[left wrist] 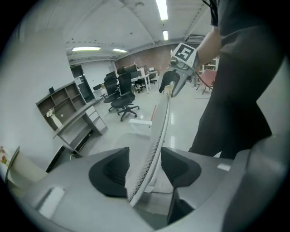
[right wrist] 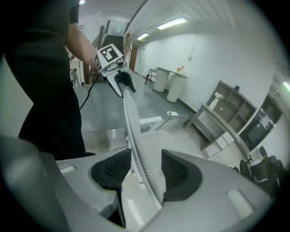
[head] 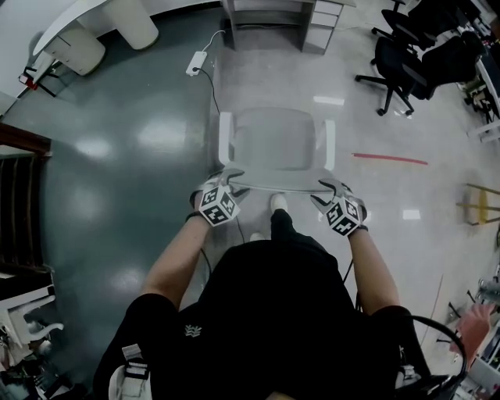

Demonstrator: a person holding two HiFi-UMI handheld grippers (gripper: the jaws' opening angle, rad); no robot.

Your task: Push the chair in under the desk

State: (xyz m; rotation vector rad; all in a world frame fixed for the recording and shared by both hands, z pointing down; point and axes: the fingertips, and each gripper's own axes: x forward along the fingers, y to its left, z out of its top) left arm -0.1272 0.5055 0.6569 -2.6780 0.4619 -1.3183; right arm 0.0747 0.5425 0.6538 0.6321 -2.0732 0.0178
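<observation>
The white mesh chair (head: 275, 141) stands on the floor in front of me, facing the grey desk (head: 269, 19) at the far end. Its backrest top edge (head: 277, 185) runs between my two grippers. My left gripper (head: 234, 178) straddles the left end of that edge. In the left gripper view the backrest (left wrist: 152, 145) passes between the dark pads (left wrist: 111, 174) with a gap on one side. My right gripper (head: 326, 187) straddles the right end the same way, with the backrest (right wrist: 142, 158) standing between its spread jaws. Both are open.
A white power strip (head: 195, 62) with its cable lies on the floor left of the desk. Black office chairs (head: 406, 62) stand at the far right. A red tape line (head: 389, 159) marks the floor to the right. A white curved counter (head: 86, 23) is at the far left.
</observation>
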